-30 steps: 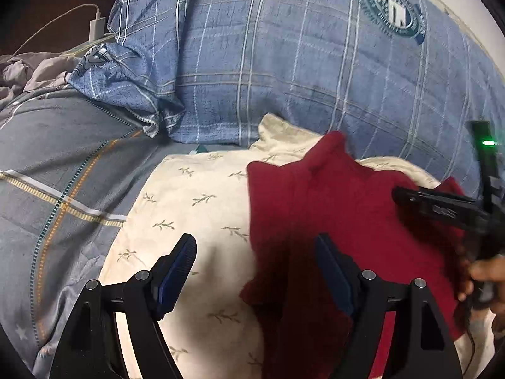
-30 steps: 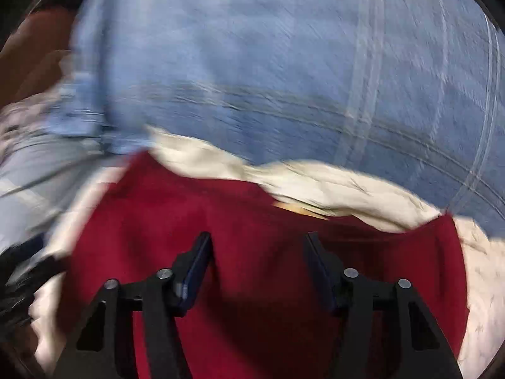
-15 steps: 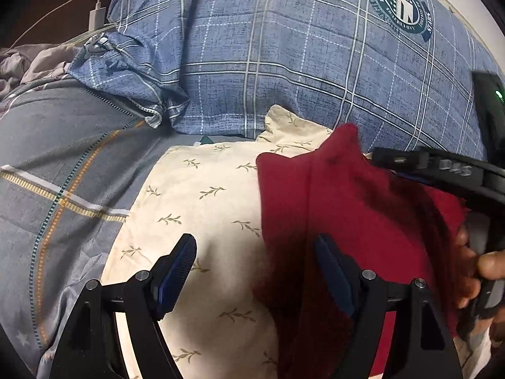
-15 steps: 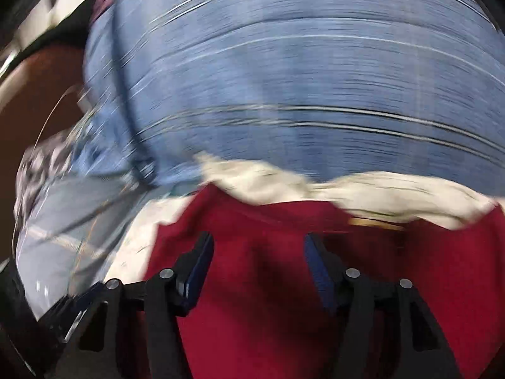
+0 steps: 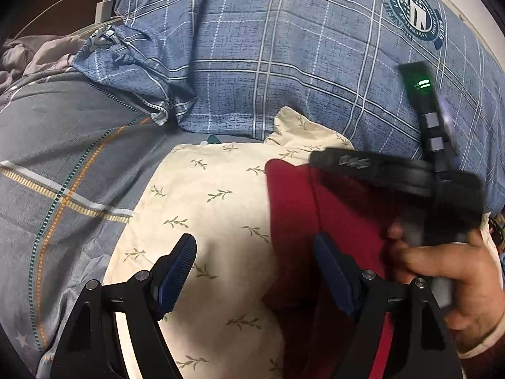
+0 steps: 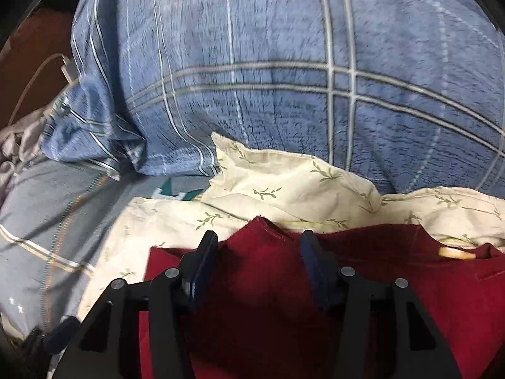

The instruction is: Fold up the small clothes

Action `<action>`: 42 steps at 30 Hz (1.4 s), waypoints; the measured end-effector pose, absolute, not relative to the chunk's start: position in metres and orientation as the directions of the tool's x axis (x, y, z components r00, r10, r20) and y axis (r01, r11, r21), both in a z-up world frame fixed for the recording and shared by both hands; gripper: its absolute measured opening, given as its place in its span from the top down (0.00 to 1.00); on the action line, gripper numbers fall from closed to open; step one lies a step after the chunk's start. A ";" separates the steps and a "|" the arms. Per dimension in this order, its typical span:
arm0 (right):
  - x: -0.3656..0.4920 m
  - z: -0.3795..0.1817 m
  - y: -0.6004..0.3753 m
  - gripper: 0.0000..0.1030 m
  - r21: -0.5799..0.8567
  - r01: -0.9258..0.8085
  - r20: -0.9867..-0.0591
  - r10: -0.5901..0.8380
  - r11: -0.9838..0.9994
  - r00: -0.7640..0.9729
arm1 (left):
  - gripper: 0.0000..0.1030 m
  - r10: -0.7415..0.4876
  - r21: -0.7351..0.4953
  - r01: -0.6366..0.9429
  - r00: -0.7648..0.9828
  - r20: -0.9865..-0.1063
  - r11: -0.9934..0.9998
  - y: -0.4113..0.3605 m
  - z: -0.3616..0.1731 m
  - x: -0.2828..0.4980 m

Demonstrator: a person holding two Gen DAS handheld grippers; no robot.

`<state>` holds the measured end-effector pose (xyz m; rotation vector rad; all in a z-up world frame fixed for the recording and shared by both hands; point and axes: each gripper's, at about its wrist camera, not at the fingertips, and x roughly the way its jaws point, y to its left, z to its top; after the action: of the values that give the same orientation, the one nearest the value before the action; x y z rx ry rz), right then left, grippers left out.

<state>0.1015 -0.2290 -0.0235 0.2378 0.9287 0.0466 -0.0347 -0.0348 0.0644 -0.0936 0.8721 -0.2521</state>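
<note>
A dark red garment [image 5: 293,208] lies on a cream cloth with a leaf print [image 5: 205,195] on the bed. My left gripper [image 5: 255,268] is open, with its left finger over the cream cloth and its right finger at the red garment's left edge. My right gripper [image 6: 257,252] is open, with a raised fold of the red garment [image 6: 262,252] standing between its fingers. In the left wrist view the right gripper's black body [image 5: 394,173] and the hand holding it sit over the red garment's right part.
A big blue plaid pillow [image 5: 300,50] lies right behind the clothes, also in the right wrist view [image 6: 284,79]. A grey striped bedsheet [image 5: 63,164] spreads to the left. A white charger and cable [image 5: 104,8] lie at the far left.
The right gripper has swung left and lower over the red garment, and a fold of it now stands between its fingers. The left gripper has stayed in place, open.
</note>
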 end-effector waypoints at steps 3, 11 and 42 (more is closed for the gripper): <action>0.065 -0.007 -0.254 0.47 0.216 0.068 -0.769 0.127 0.974 0.626 | 0.25 -0.251 -0.169 0.189 0.618 -0.745 0.967 -0.037 0.064 -0.038; -0.022 0.014 -0.397 0.45 0.117 0.347 -0.765 -0.138 0.931 0.629 | 0.25 -0.251 -0.175 0.181 0.630 -0.735 0.968 -0.037 0.066 -0.044; 0.090 -0.011 -0.176 0.11 0.197 0.031 -0.899 0.168 0.980 0.404 | 0.24 -0.409 -0.309 0.281 0.451 -0.793 0.908 -0.004 0.059 -0.031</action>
<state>0.0896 -0.1758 -0.0105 0.1938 1.1541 0.0869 -0.0311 -0.0038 0.0593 -0.1399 1.0168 -0.4284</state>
